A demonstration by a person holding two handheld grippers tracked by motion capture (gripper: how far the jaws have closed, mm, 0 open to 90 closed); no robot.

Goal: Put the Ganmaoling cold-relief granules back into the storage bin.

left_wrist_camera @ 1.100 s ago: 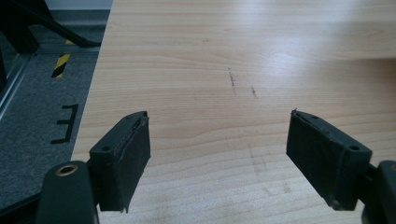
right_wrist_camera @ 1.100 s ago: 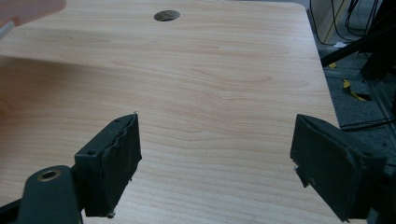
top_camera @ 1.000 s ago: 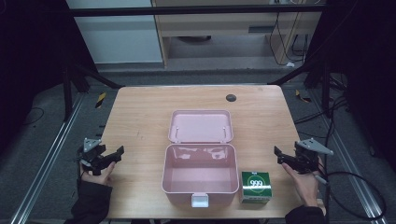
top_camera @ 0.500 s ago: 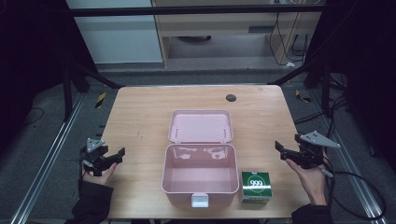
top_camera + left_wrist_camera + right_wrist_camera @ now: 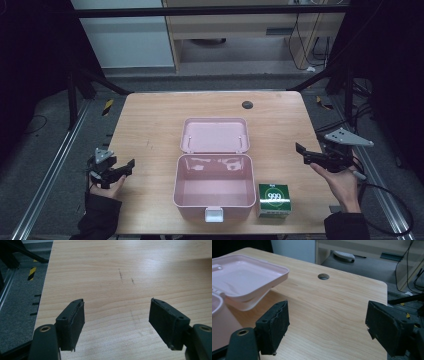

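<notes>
We're at the start: both grippers are empty and nothing is picked up yet. The pink box sits mid-table toward the 6 o'clock edge, lid thrown back flat toward 12, inside bare as far as the high view shows. The green pack stands just beside the box at its 3 o'clock side, near the front edge; whether they touch we can't tell.

Left gripper hangs at the table's 9 o'clock edge, well apart from the box, jaws spread wide; in the left gripper view its pads have bare wood between them. Right gripper is held above the 3 o'clock edge, jaws also spread wide & empty, aimed across the table toward the lid.

Our read: the job looks like pack into box, then prob. close the lid. Approach step, not begun. Next move calls for the right gripper to swing down toward 6, come over the pack, straddle it w/ jaws still wide, then pinch. The pack's closeness to the box wall leaves little room for a jaw on that side, so gripping front-to-back may be safer.
</notes>
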